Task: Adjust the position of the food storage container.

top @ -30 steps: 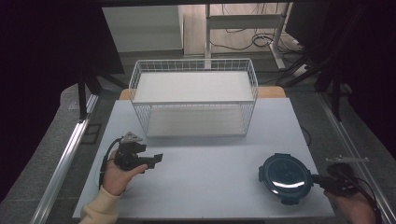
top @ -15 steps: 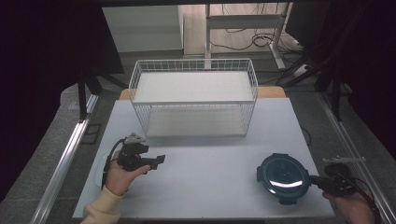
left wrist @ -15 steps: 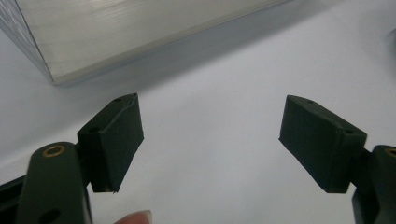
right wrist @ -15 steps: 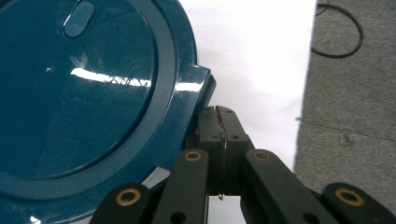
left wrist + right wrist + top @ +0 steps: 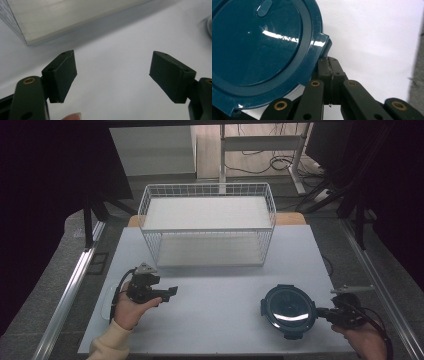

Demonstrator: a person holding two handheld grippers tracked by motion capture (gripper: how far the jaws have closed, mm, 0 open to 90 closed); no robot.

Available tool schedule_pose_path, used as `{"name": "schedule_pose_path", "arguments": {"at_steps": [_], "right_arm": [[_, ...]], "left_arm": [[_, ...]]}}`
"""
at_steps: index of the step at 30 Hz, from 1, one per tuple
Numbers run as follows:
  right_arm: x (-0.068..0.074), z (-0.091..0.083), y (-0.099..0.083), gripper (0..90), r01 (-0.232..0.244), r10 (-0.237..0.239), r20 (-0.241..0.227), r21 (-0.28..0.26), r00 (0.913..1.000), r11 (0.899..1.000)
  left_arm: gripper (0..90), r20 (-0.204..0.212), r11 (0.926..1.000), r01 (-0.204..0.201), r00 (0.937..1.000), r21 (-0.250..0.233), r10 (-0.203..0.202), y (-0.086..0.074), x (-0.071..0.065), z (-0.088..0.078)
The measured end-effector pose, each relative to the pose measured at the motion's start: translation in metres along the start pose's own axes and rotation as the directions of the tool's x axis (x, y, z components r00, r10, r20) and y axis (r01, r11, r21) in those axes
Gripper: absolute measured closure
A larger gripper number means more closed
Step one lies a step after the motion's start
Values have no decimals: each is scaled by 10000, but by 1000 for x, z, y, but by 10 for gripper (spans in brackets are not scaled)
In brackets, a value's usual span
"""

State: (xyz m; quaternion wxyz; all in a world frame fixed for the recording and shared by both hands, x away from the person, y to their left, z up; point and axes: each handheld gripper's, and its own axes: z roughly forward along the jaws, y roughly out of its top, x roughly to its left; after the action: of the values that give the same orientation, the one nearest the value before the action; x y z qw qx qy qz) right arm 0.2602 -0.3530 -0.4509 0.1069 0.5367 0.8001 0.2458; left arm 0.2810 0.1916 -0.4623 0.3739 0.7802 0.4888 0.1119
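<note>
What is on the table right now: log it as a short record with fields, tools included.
surface: pale table
back of table: white wire basket, upright, nothing seen in it
front right: round dark teal lid, lying flat
right tool: jaws shut, at the lid's edge tab
left tool: jaws open, nothing between them, held apart from basket and lid
hands: one on each tool, at the near edge

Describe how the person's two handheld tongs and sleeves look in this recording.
Both tongs are black. The left tongs carry a grey three-cornered plate on top and a black cable looping beside the hand; their jaws end in blocky dark rubber pads, with brass-coloured rivets on the linkage. The right tongs show the same brass-riveted black links and a trailing cable. The left forearm wears a cream sleeve.
</note>
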Motion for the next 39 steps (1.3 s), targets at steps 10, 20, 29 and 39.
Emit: {"name": "schedule_pose_path", "arguments": {"at_steps": [10, 20, 29, 39], "right_arm": [[18, 10, 7, 896, 405, -402, -815, 14, 9959, 9992], [45, 20, 14, 896, 806, -797, -1300, 18, 9883, 9967], [56, 26, 16, 896, 946, -932, -1893, -20, 9775, 9955], [70, 32, 19, 896, 1278, -1255, -2298, -50, 9651, 9918]], "left_arm": [[207, 36, 9999, -69, 10000, 81, 69, 0, -2, 2], [208, 82, 9999, -100, 9999, 64, 100, 0, -4, 2], [209, 95, 9998, -129, 9999, 123, 128, -1, -5, 4], [211, 62, 9999, -94, 9999, 70, 93, -1, -5, 4]]}}
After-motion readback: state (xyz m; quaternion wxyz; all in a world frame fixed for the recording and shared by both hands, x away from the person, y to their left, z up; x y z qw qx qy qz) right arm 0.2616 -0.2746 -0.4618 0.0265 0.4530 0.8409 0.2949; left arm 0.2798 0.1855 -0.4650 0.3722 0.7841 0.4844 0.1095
